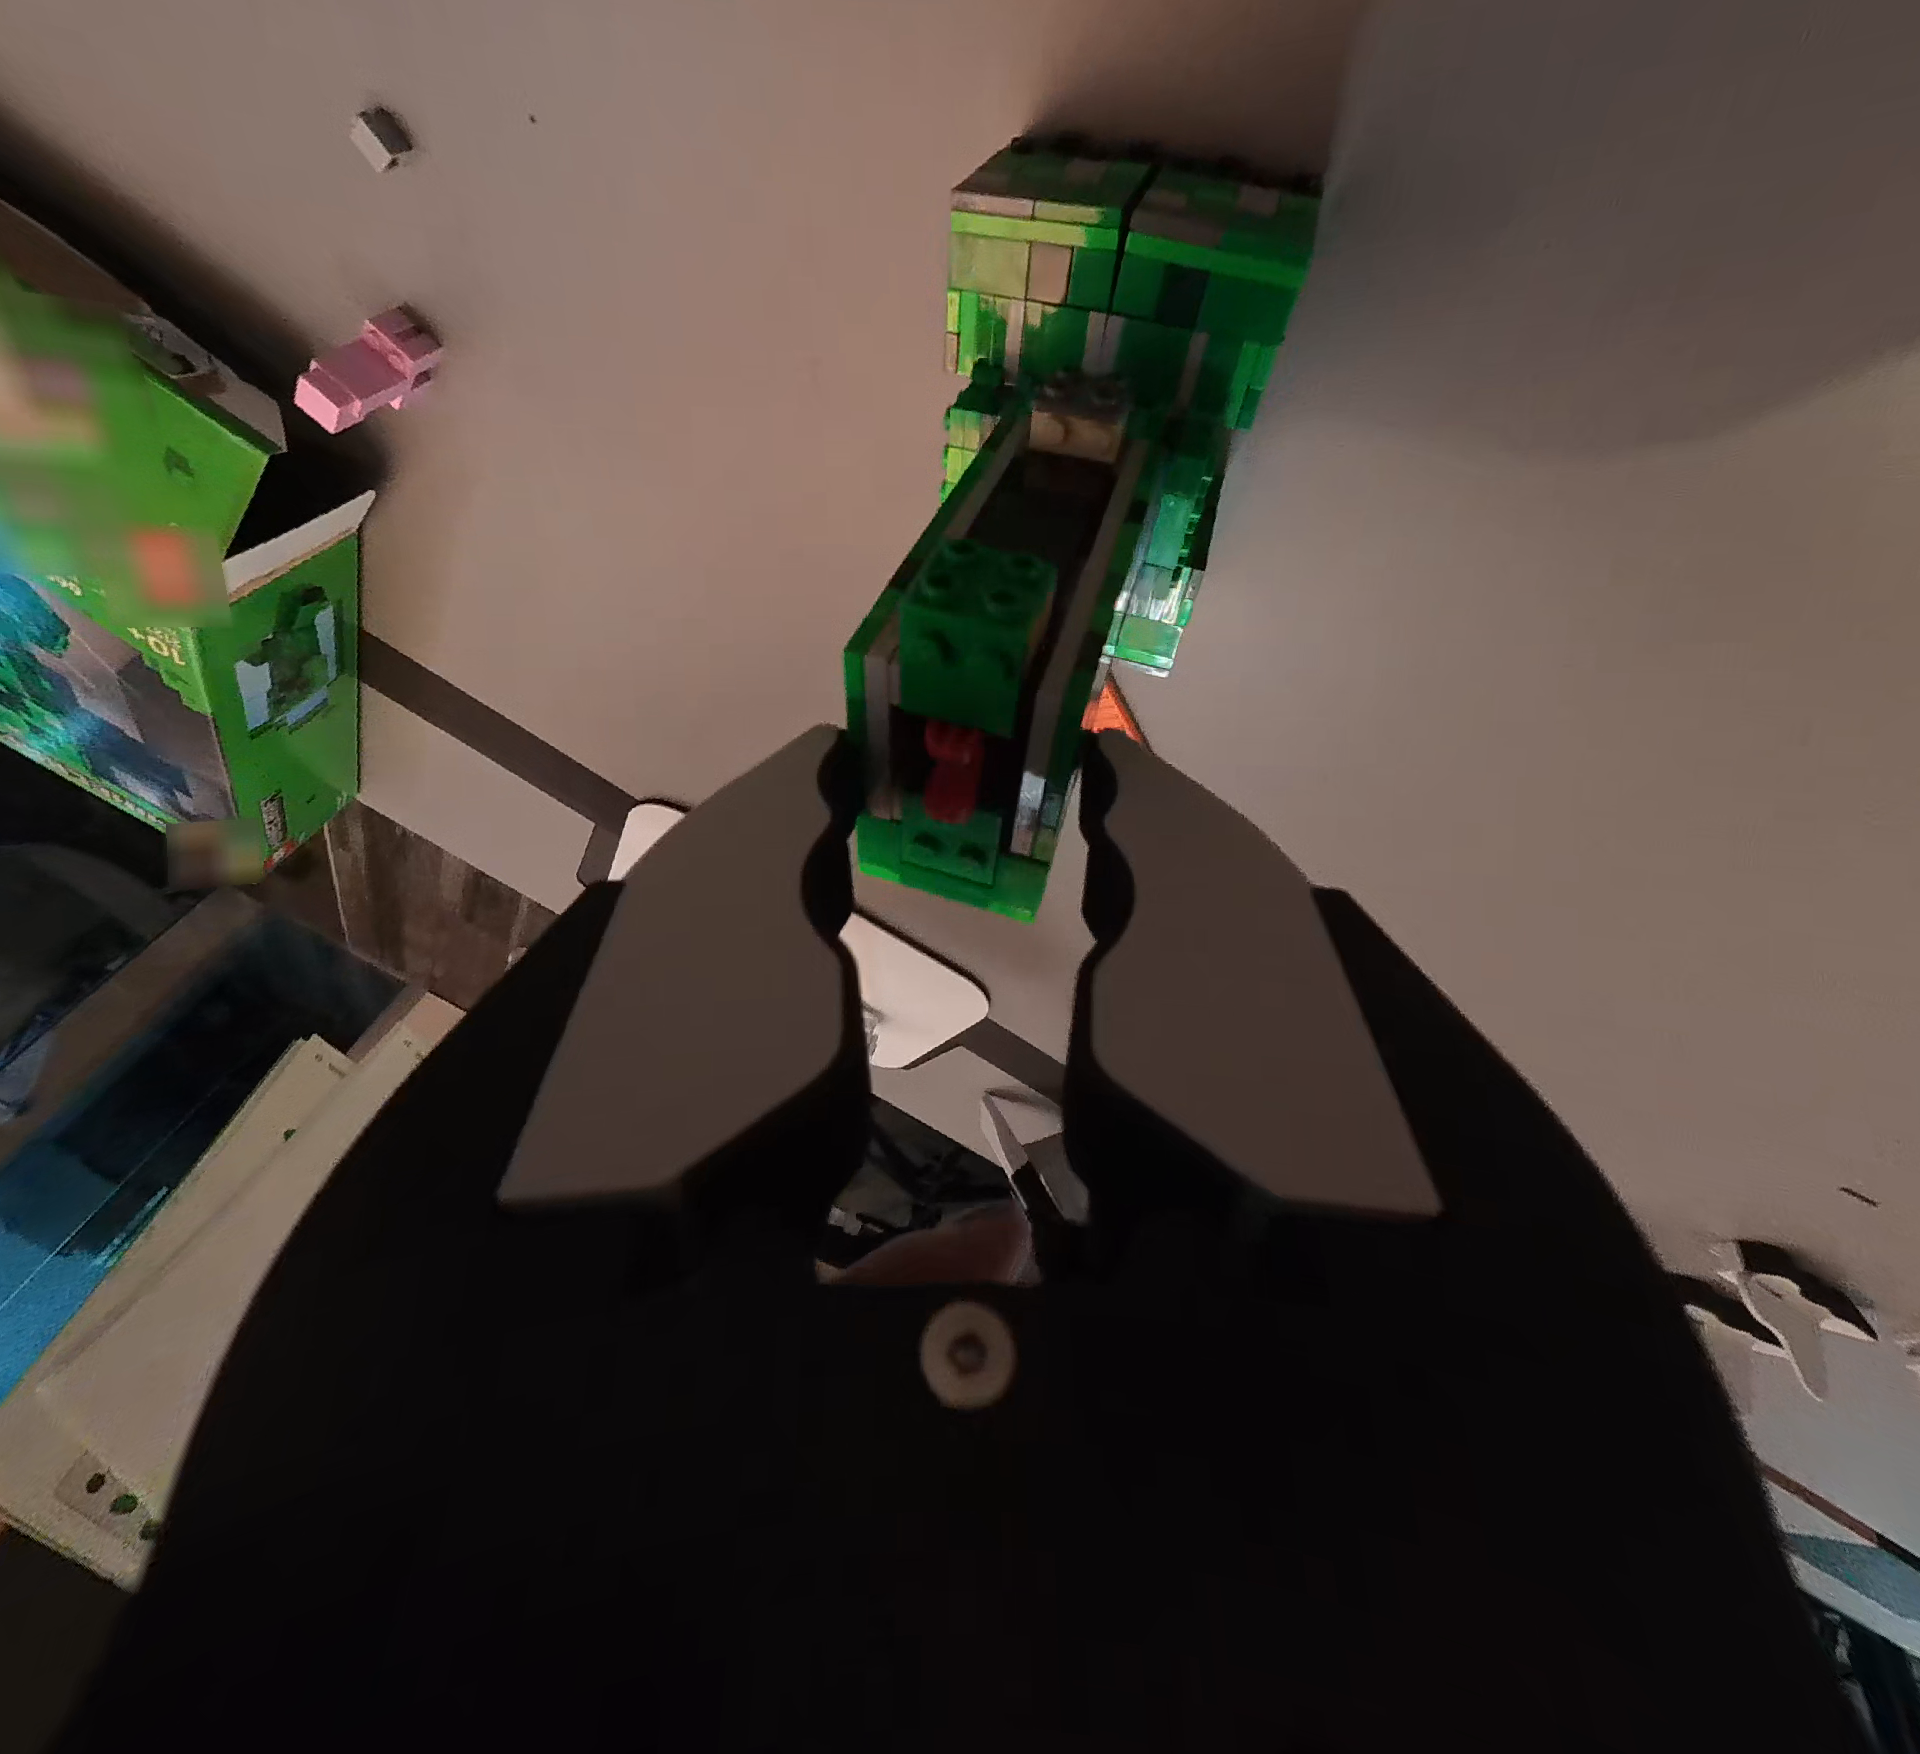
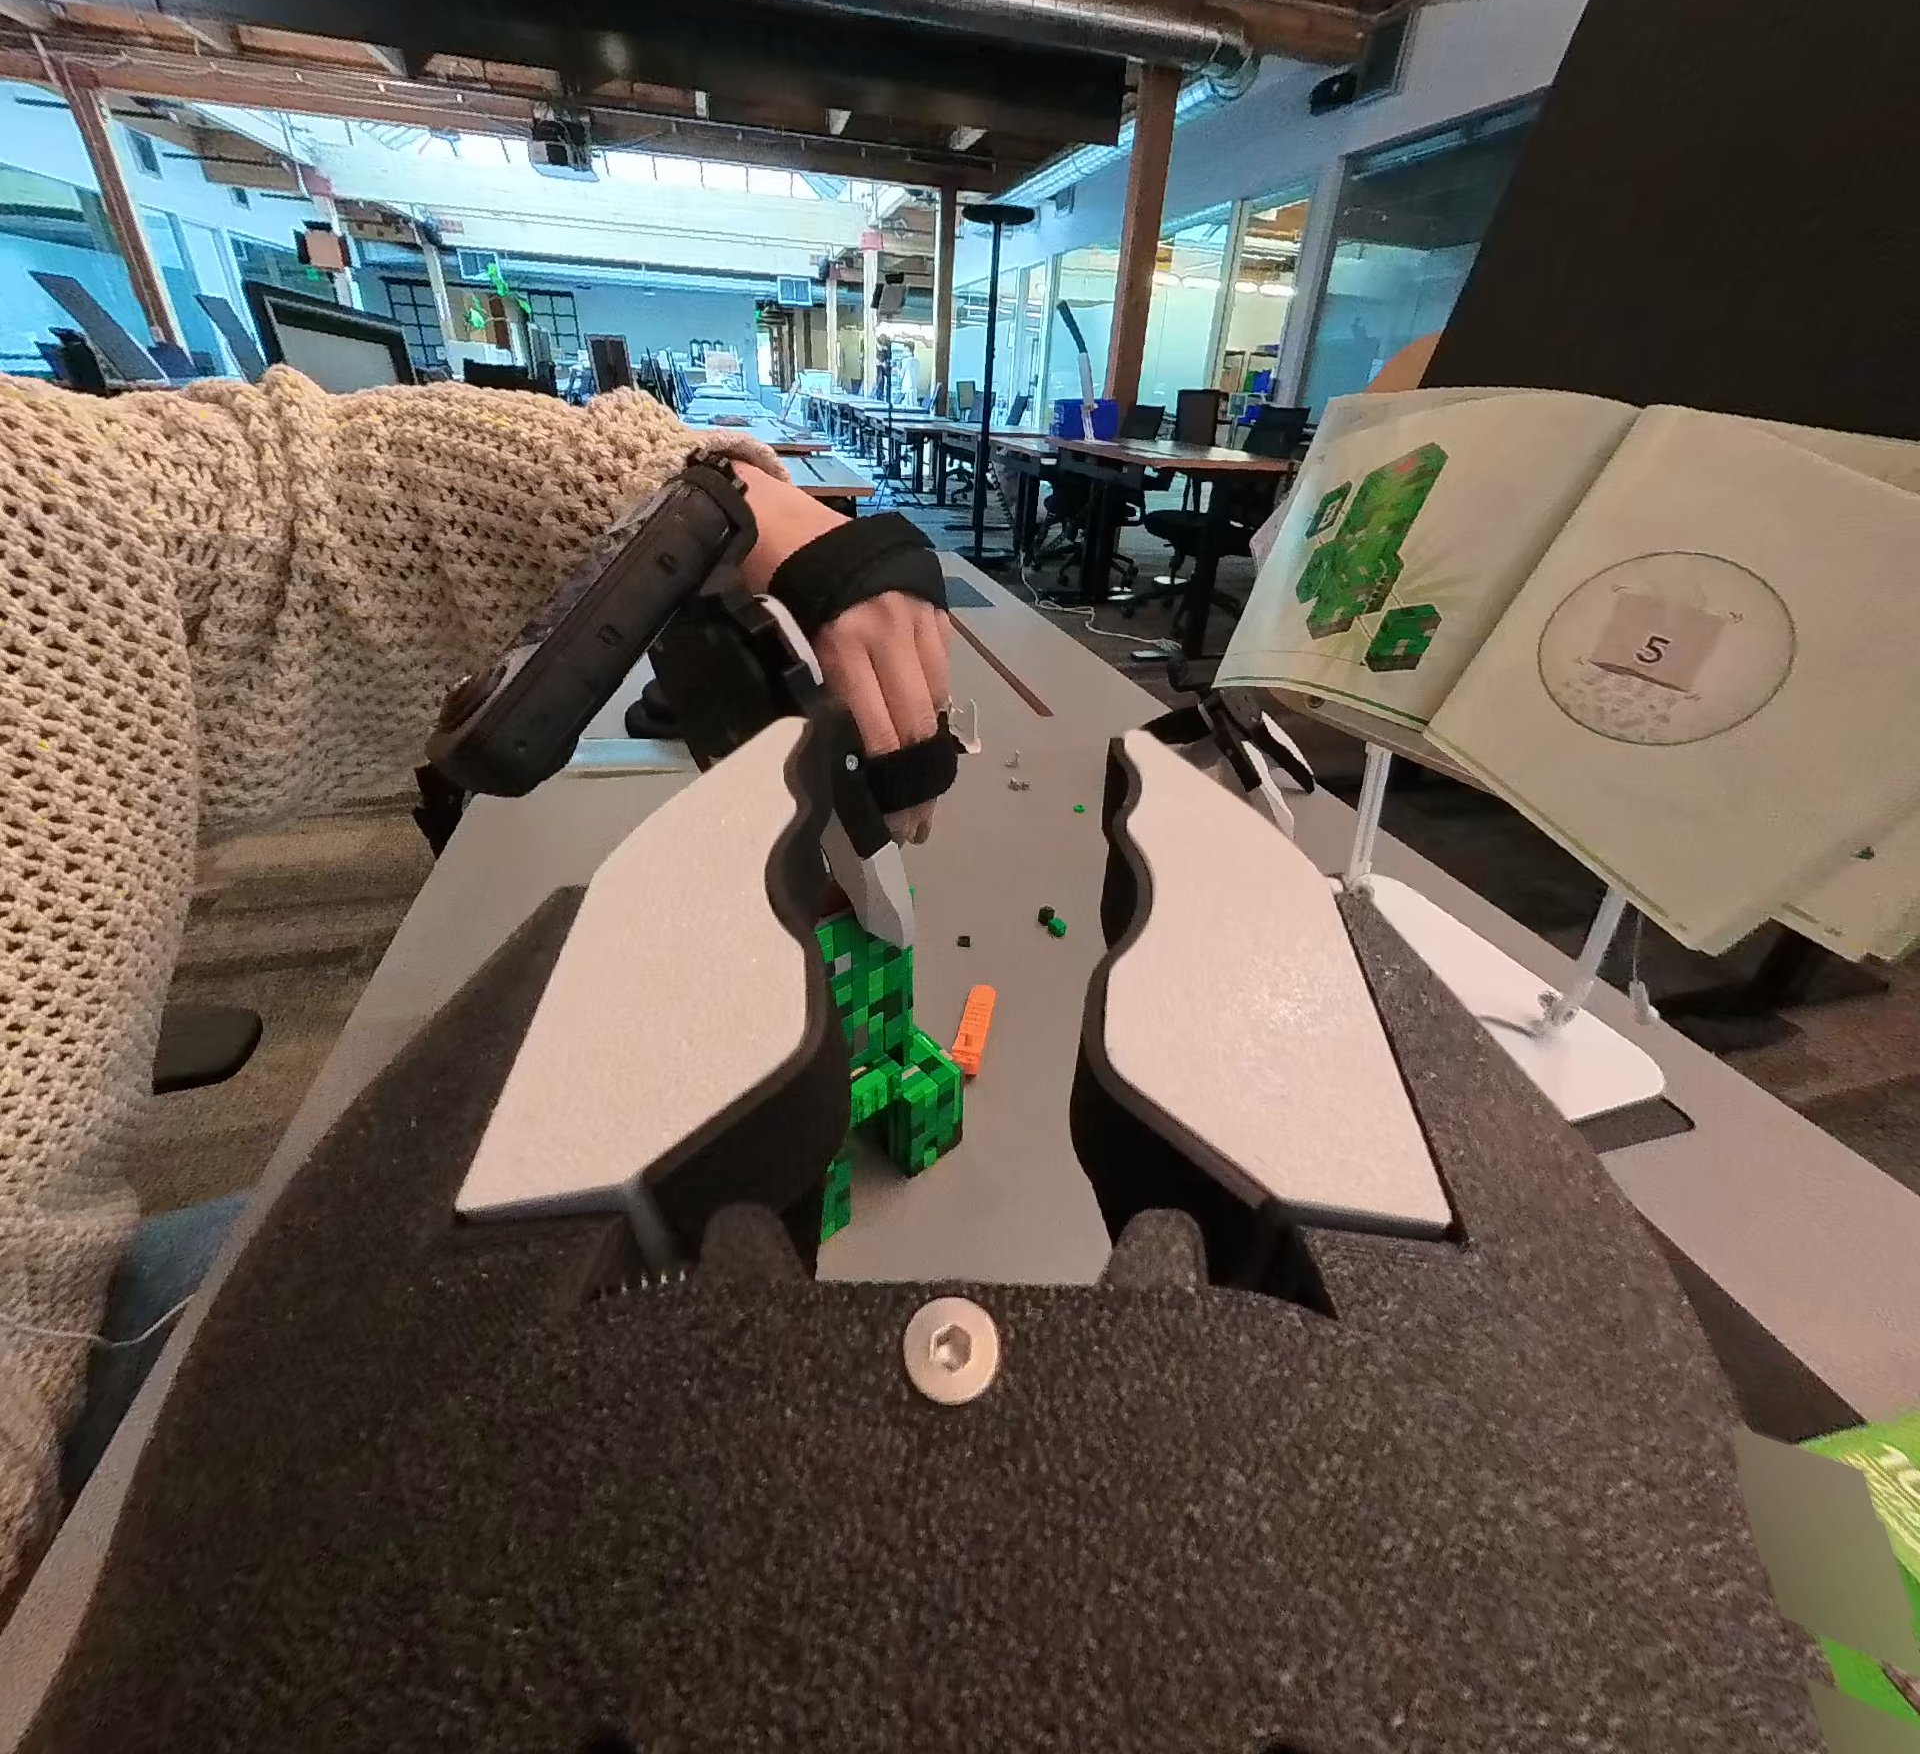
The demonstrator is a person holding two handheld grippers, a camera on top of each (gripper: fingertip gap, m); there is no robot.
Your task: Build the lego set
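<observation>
A tall green lego model stands on the grey table. Seen from above, its top is open, with a green studded brick and a red piece inside. My left gripper points down over it, and its fingertips press the model's two sides at the upper end. The right wrist view shows the model upright with the left gripper's white finger at its top. My right gripper is wide open and empty, low over the table just in front of the model.
An orange brick separator lies right of the model. Small loose pieces lie beyond it. A pink piece, a grey piece and the green set box are at the left. An open instruction booklet stands on a white stand. Tip to tip, the grippers are about 20 cm apart. The grey piece is about 25 cm from both grippers' fingertips.
</observation>
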